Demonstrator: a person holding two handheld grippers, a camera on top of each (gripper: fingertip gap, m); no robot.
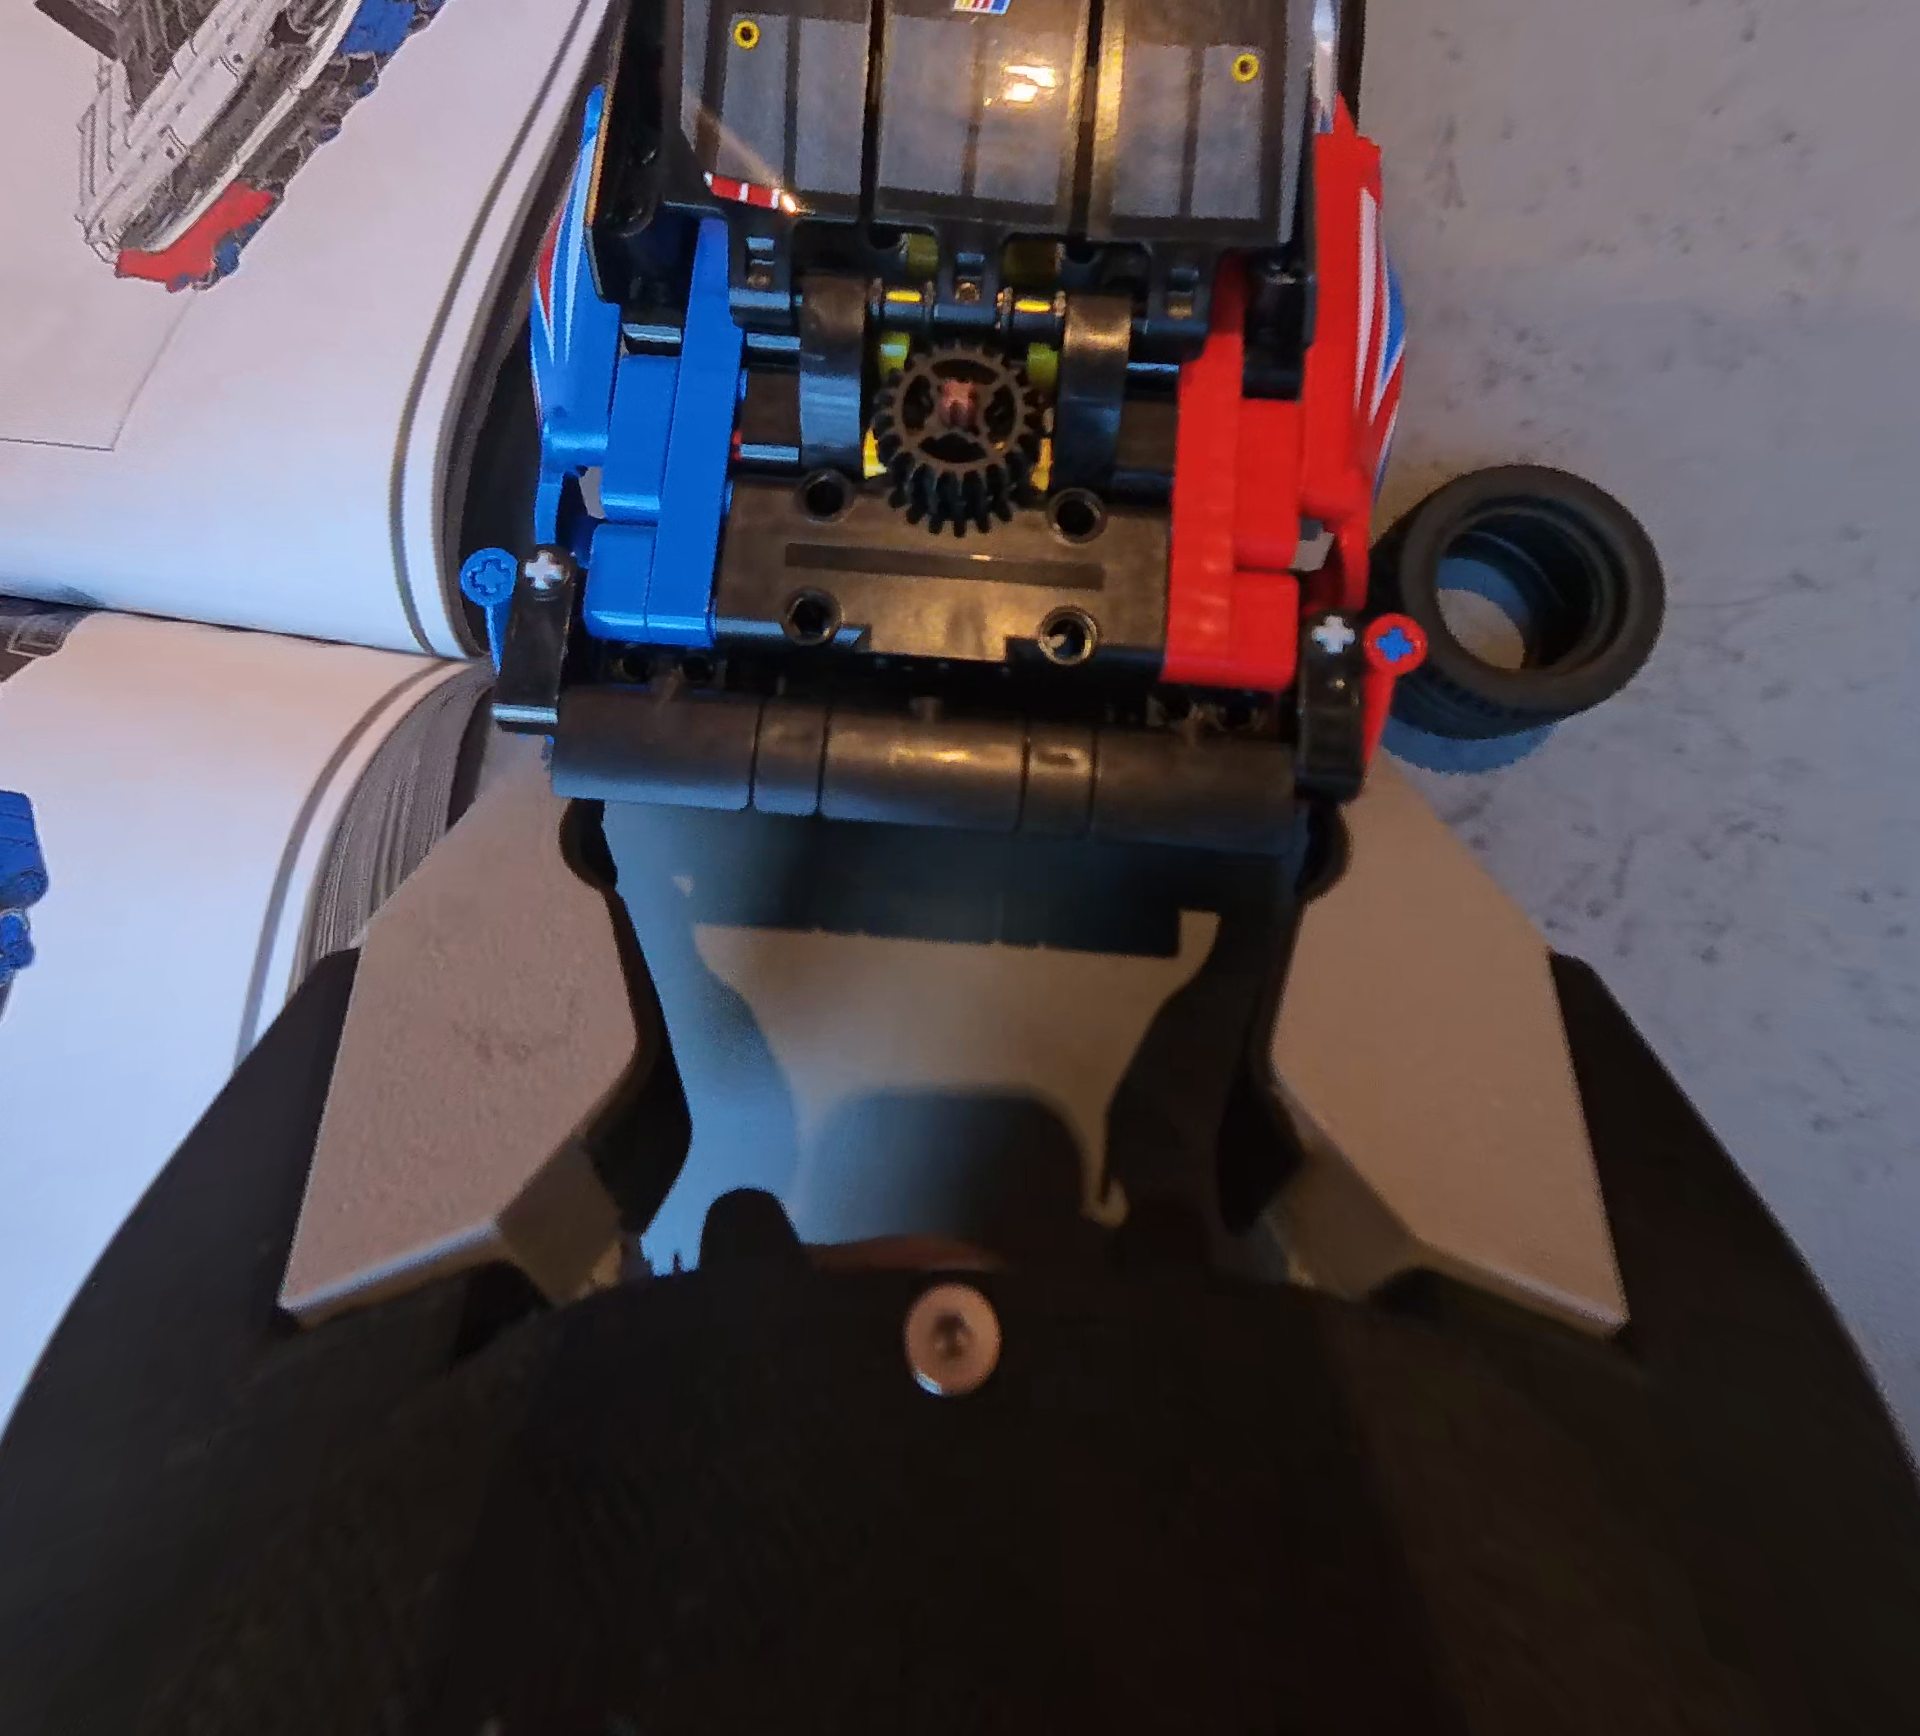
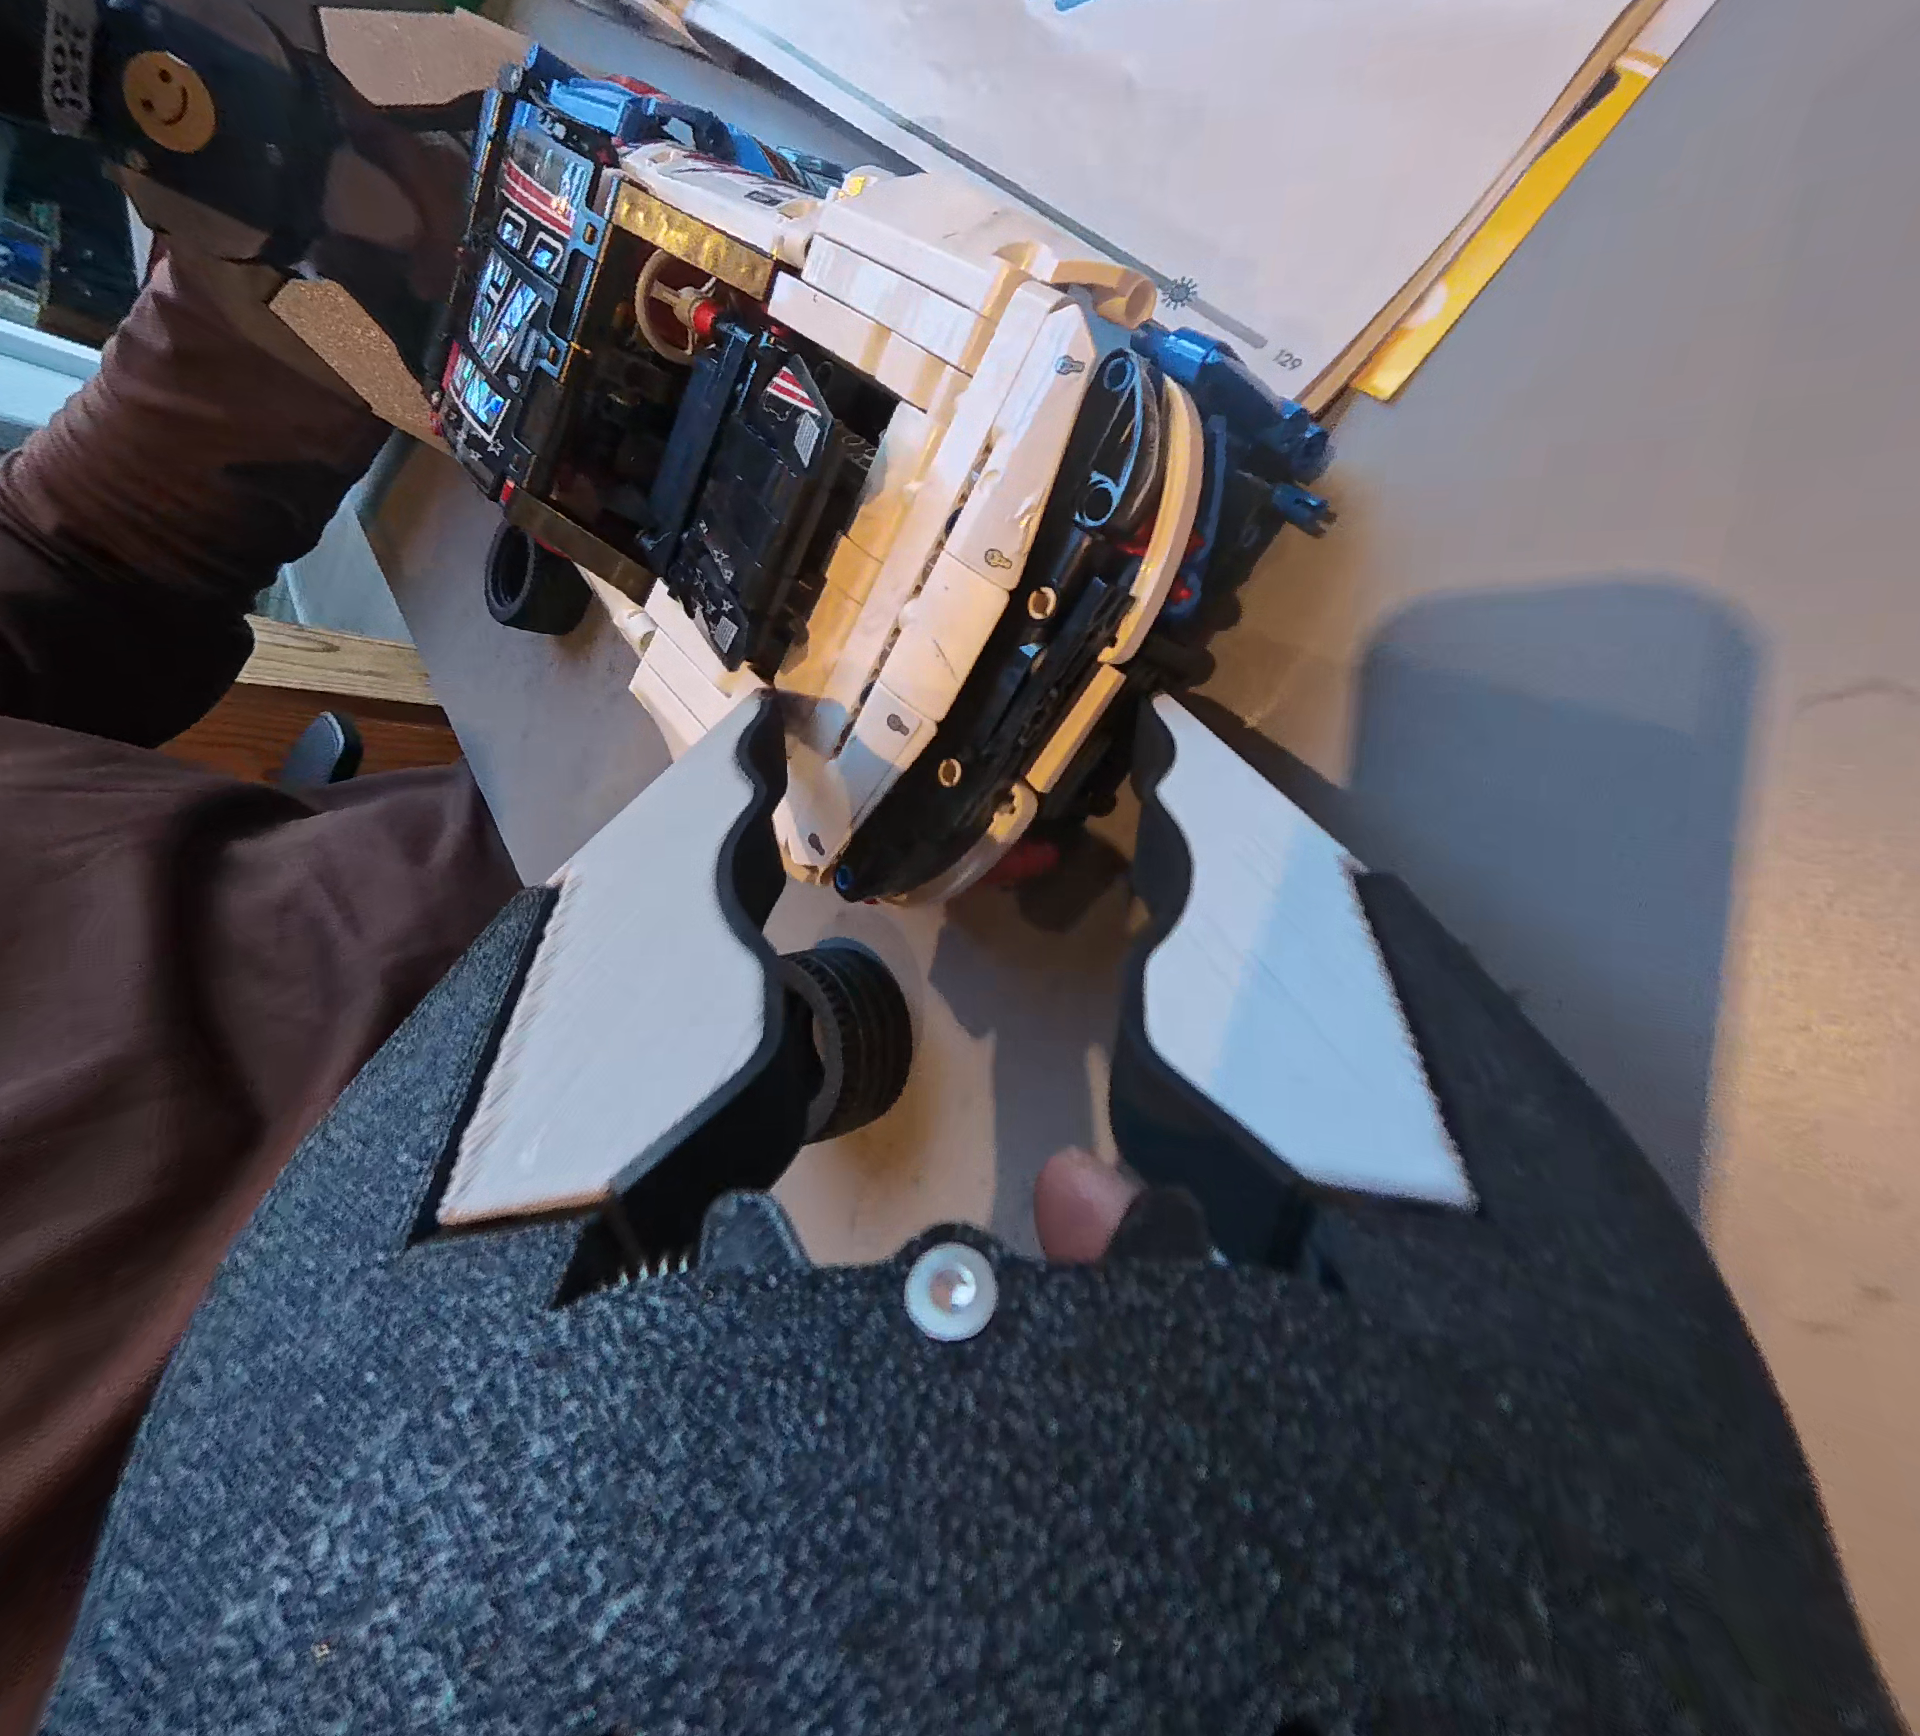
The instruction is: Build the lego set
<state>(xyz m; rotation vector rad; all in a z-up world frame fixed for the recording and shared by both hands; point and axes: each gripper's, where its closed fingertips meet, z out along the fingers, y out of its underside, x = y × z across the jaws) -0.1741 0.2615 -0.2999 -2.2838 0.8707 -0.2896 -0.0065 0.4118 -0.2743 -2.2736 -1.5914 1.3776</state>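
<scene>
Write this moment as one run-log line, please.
left gripper: holding car model rear | right gripper: open at car nose | loose tyre: on table

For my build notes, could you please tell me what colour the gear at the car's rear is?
The gear is black, seen best in the left wrist view.

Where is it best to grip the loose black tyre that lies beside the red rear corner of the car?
Grip the tyre across its outer tread, coming from the open table side away from the car. It seems to rest on another tyre, with its hole showing, so the round tread is probably free.
</scene>
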